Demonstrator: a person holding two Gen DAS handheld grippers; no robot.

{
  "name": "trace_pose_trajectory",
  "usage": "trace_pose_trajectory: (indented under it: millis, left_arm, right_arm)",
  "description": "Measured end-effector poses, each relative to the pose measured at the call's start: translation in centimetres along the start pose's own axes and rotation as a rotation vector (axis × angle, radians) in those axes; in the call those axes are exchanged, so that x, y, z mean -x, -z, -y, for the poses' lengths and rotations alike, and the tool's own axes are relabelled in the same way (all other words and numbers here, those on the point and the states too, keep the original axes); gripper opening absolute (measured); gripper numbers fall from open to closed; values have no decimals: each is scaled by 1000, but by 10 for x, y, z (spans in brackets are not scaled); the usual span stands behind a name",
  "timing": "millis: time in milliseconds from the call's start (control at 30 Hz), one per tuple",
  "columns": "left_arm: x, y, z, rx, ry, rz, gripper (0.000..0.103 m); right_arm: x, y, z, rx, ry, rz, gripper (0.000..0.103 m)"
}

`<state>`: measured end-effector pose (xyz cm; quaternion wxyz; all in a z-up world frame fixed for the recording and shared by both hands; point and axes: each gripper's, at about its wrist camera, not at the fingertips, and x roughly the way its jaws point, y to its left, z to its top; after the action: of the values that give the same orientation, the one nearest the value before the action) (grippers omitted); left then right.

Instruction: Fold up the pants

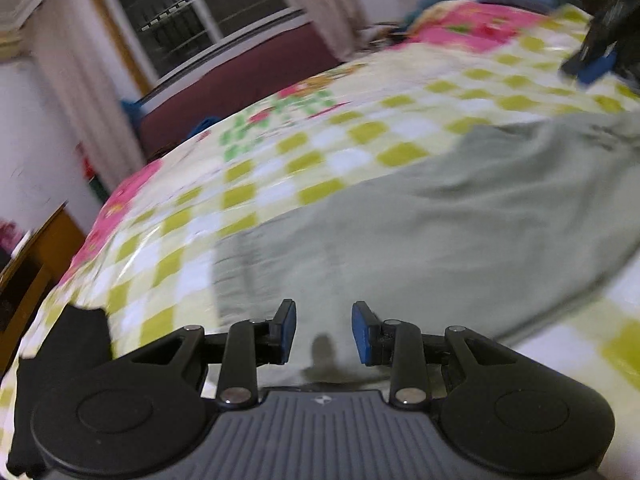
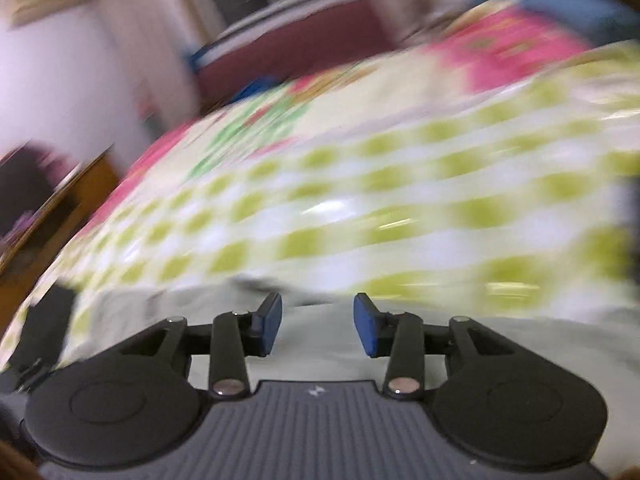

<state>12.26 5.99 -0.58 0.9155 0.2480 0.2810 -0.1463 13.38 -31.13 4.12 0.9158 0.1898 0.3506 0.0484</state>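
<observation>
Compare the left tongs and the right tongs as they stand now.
The left tongs hover over the middle of the pale green pants; the right tongs sit at the pants' edge, facing the checked bedspread. The left view is fairly sharp, the right heavily blurred. Both are open and empty.

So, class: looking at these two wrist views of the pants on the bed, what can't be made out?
- Pants, left wrist view: the right edge cuts them off and the gripper body hides the near part, so fold state is unclear.
- Pants, right wrist view: only a strip shows, smeared by motion blur.
- Right gripper, left wrist view: blurred and cropped at the corner.
</observation>
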Motion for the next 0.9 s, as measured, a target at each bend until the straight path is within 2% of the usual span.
trace_pose_trajectory:
  millis: [67, 167, 267, 300, 333, 367, 400, 533, 600, 667, 733, 800, 900]
  left_arm:
    - [-5, 2, -11, 27, -19, 4, 55]
    - [-15, 7, -23, 46, -46, -6, 61]
    - [-27, 14, -30, 38, -50, -23, 61]
    - [-30, 15, -31, 35, -51, -24, 61]
    - [-30, 15, -33, 37, -48, -22, 61]
    - [-31, 15, -35, 43, -44, -21, 61]
    - [-34, 14, -37, 55, -35, -20, 61]
    - [-46, 10, -41, 57, -44, -34, 61]
    - [-52, 12, -39, 44, -41, -51, 62]
    - [-52, 14, -36, 30, -49, -51, 62]
    - [-48, 12, -36, 12, -66, -49, 62]
    - [-40, 12, -39, 14, -73, -40, 62]
    - [-31, 16, -51, 61, -57, -47, 62]
  right_arm:
    - [-51, -8, -16, 15, -37, -64, 41]
    - [-112, -10, -24, -38, -108, -197, 41]
    - [-141, -13, -31, 5, -101, -222, 43]
    - [-142, -12, -35, 19, -105, -217, 42]
    - [-143, -14, -38, 34, -116, -217, 29]
    - [-143, -16, -40, 51, -122, -218, 7]
    - [-149, -18, -46, 63, -117, -224, 5]
    - [-156, -30, -49, 69, -85, -191, 4]
    - [-165, -39, -38, -8, -53, -175, 3]
    - [-179, -43, -33, -40, -7, -150, 8]
    - [-188, -42, -36, 3, 68, -186, 6]
    - [-172, -41, -45, 38, 96, -136, 10]
    - [-130, -29, -76, 179, 99, -38, 12]
